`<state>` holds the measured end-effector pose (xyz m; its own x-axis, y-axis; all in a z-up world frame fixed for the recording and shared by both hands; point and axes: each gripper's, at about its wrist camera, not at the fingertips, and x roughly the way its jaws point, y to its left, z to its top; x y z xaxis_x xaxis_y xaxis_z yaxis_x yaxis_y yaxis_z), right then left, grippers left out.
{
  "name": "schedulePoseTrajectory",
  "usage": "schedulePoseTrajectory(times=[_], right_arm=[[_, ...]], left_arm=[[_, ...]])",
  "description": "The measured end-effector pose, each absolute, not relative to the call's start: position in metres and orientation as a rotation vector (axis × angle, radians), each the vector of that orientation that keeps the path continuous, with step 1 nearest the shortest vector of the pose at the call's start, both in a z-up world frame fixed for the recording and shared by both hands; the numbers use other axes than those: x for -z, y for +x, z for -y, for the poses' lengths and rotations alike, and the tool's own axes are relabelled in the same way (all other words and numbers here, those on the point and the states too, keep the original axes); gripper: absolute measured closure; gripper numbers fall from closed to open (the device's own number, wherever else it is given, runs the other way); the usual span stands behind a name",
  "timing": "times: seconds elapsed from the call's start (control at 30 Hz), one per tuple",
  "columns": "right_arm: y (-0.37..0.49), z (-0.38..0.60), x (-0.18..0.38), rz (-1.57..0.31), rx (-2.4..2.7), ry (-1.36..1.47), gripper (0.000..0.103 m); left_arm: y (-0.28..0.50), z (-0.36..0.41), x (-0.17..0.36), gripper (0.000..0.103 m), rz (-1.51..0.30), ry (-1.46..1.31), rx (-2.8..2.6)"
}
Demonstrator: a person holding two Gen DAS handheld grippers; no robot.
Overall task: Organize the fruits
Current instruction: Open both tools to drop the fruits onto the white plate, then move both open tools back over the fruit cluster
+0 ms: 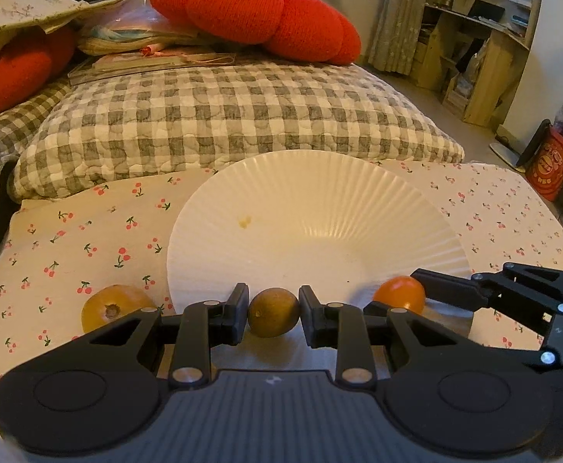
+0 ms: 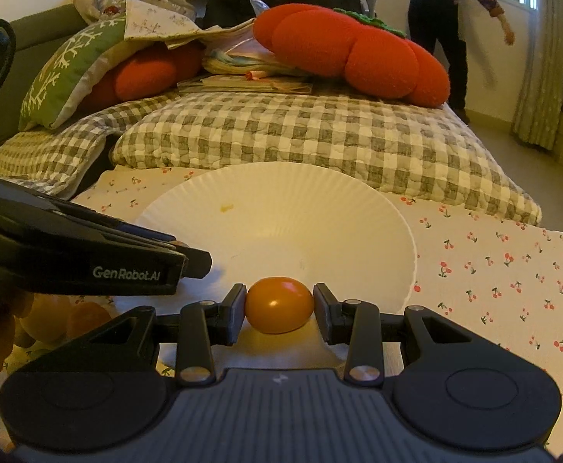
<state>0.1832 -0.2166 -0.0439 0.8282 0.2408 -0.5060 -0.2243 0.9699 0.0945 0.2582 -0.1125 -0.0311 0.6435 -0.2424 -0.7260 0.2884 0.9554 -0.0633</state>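
Brown-green fruit (image 1: pixel 273 312) and orange fruit (image 2: pixel 279 305), perhaps a tomato, over ribbed plate (image 1: pixel 320 208)

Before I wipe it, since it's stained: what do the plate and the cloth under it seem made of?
The white plate looks like glazed ceramic or hard plastic, I cannot tell which: radial ribs, soft sheen, a yellowish spot. The cherry-print cloth looks like matte woven cotton, slightly rumpled.

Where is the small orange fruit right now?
The orange fruit is pinched in the right gripper, at the near edge of the white plate; the left wrist view shows it right of the brown fruit.
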Motion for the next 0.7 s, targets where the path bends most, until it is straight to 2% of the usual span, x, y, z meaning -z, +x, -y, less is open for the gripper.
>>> schedulePoseTrajectory(times=[0.2, 0.3, 0.5, 0.7], right_arm=[[0.179, 0.217, 0.040, -0.533, -0.231, 0.033, 0.065], [0.174, 0.219, 0.037, -0.534, -0.222, 0.037, 0.065], [0.155, 0.218, 0.029, -0.523, -0.214, 0.043, 0.061], [0.131, 0.210, 0.016, -0.513, -0.221, 0.035, 0.059]], left_arm=[[0.257, 0.115, 0.031, 0.075, -0.816, 0.074, 0.302], [0.254, 0.113, 0.029, 0.069, -0.818, 0.078, 0.308], [0.239, 0.105, 0.013, 0.050, -0.795, 0.068, 0.300], [0.216, 0.097, -0.007, 0.044, -0.783, 0.071, 0.289]])
